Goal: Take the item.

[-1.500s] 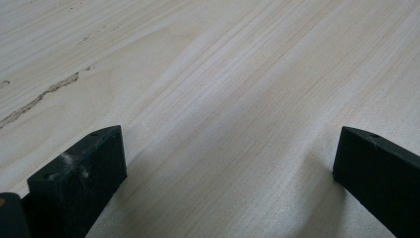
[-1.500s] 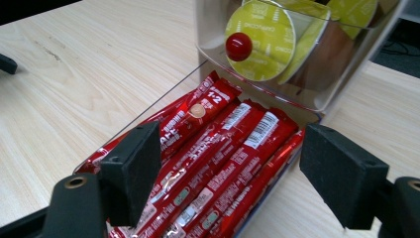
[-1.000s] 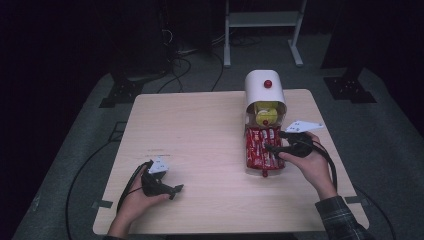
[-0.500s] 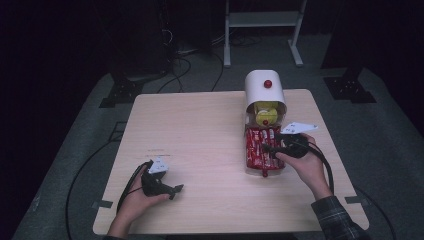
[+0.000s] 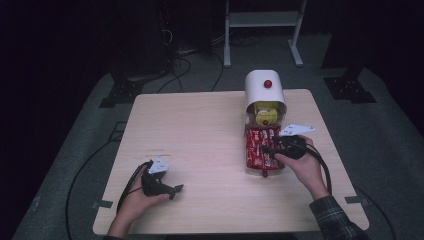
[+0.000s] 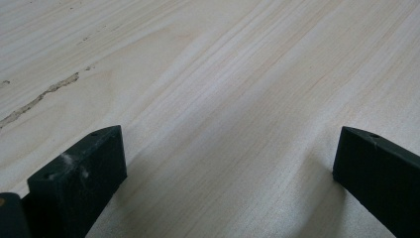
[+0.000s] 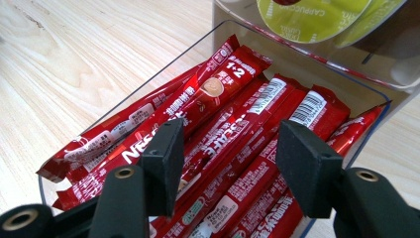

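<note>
Right tongs [image 5: 270, 149] nearer now, open over sachets [image 7: 233, 148]; left tongs [image 5: 176, 190] open on pale table [image 5: 200, 130].

Pale wooden counter [image 5: 210, 130]; white dispenser [image 5: 263, 92] at far right; clear tray [image 5: 248, 150] of red sachets [image 5: 257, 147] before it.

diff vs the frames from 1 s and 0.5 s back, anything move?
The right gripper slid slightly toward the person along the clear tray of red coffee stick packets, jaws open above them, nothing taken. The left gripper, open on the bare wooden table, and the white dispenser with yellow-green capsules stayed put.
</note>
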Available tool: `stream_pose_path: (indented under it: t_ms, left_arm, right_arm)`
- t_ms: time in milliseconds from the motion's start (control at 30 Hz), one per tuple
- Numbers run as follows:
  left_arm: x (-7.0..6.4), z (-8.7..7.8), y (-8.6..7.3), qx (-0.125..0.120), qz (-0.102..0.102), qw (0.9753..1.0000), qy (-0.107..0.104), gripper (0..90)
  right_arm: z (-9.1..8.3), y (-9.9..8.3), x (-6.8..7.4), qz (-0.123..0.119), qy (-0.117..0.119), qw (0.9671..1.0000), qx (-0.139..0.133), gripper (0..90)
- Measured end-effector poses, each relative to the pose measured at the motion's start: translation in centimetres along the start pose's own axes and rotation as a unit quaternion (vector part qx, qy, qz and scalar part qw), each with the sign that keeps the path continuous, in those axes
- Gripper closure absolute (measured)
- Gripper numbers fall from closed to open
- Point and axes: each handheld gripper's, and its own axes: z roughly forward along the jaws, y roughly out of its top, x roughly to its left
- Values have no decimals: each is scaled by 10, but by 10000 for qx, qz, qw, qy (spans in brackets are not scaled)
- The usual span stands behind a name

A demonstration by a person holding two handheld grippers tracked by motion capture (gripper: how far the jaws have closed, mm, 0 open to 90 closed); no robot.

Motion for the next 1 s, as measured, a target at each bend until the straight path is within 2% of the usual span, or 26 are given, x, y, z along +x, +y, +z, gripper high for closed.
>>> stream_pose_path:
  t_ms: [333, 467, 667, 867, 1000]
  left_arm:
    - [0, 0, 0, 1, 1, 10000, 0, 0]
    - [0, 0, 0, -1, -1, 10000, 0, 0]
    - [0, 0, 0, 0, 0, 10000, 0, 0]
    - [0, 0, 0, 0, -1, 10000, 0, 0]
    - [0, 0, 0, 1, -1, 10000, -1, 0]
  right_arm:
    - [4, -1, 4, -39, 55, 10000, 66, 508]
    - [6, -1, 5, -108, -45, 9999, 121, 555]
    - [5, -2, 4, -1, -64, 9999, 125, 603]
    - [3, -2, 1, 267, -11, 9996, 126, 663]
    - [1, -2, 0, 362, -41, 9992, 180, 713]
